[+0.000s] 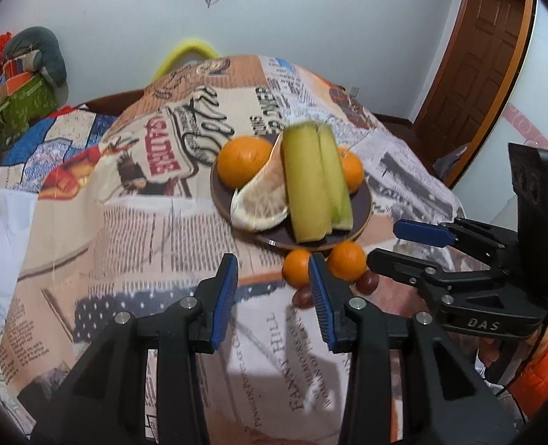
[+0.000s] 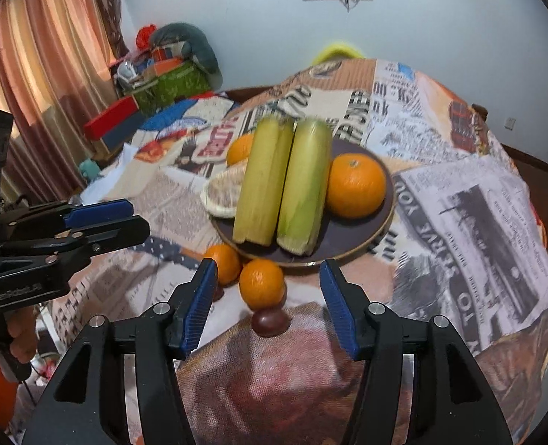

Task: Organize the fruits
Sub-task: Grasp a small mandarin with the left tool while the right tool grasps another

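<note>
A dark plate (image 1: 363,207) (image 2: 348,244) holds two green melon slices (image 1: 311,185) (image 2: 285,181), a pomelo wedge (image 1: 262,200) (image 2: 222,194) and two oranges (image 1: 242,161) (image 2: 355,185). In front of the plate, on the cloth, lie two small oranges (image 1: 346,261) (image 2: 261,283) and two dark red grapes (image 1: 368,282) (image 2: 270,322). My left gripper (image 1: 274,296) is open and empty, just left of the small oranges. My right gripper (image 2: 268,304) is open, its fingers on either side of a small orange and a grape, not touching them.
The table carries a newspaper-print cloth (image 1: 144,222) (image 2: 478,222). The right gripper shows at the right edge of the left wrist view (image 1: 414,244). Boxes and bags (image 2: 162,78) are piled by the wall at the left. A wooden door (image 1: 485,55) is at the right.
</note>
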The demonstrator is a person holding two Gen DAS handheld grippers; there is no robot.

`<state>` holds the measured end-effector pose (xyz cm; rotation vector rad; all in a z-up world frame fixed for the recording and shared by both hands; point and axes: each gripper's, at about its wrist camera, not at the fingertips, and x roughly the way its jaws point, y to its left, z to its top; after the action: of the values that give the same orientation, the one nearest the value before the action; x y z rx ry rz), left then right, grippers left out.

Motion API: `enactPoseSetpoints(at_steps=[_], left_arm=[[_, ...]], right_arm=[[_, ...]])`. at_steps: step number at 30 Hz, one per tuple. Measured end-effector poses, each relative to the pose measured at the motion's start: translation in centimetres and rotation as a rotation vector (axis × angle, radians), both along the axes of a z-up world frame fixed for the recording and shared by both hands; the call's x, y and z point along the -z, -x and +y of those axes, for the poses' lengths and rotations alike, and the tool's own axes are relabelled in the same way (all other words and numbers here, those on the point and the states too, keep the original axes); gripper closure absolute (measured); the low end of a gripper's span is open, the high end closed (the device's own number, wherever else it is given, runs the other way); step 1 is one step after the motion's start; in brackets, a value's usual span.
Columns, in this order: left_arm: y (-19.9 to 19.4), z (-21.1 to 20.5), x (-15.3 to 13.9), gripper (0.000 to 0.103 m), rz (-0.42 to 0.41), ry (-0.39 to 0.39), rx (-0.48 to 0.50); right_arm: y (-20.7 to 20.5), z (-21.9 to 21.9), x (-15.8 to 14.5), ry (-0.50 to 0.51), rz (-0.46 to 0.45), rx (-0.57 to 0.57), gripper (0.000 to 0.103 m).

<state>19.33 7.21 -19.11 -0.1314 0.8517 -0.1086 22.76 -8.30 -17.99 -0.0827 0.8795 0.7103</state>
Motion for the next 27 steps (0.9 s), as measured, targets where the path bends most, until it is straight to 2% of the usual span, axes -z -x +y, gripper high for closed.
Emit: enactPoseSetpoints(at_steps=[5,11,12,16,27], left_arm=[[-0.1,0.4,1.6,0.064,0.036,0.016,-0.004],[-0.7,0.3,2.8,0.064,0.064,0.03,-0.002],[-0.8,0.3,2.8,0.064,0.065,0.033,-0.001],[-1.4,-0.3,3.1,0.064,0.076,0.048,0.014],[-3.7,-3.1,4.4,0.064,0.104,0.026,0.068]], right_arm=[[-0.4,0.8,1.4,0.027,0.035,-0.015,0.051],[-0.7,1.5,2.3,0.044,0.067,-0.036,0.066],[-0.7,1.5,2.5,0.045,0.073,-0.037,0.072],[-0.7,0.9,2.7,0.009,0.094,-0.032,0.073],[-0.5,-2.6,0.4,-0.052,0.055,0.035,0.073]])
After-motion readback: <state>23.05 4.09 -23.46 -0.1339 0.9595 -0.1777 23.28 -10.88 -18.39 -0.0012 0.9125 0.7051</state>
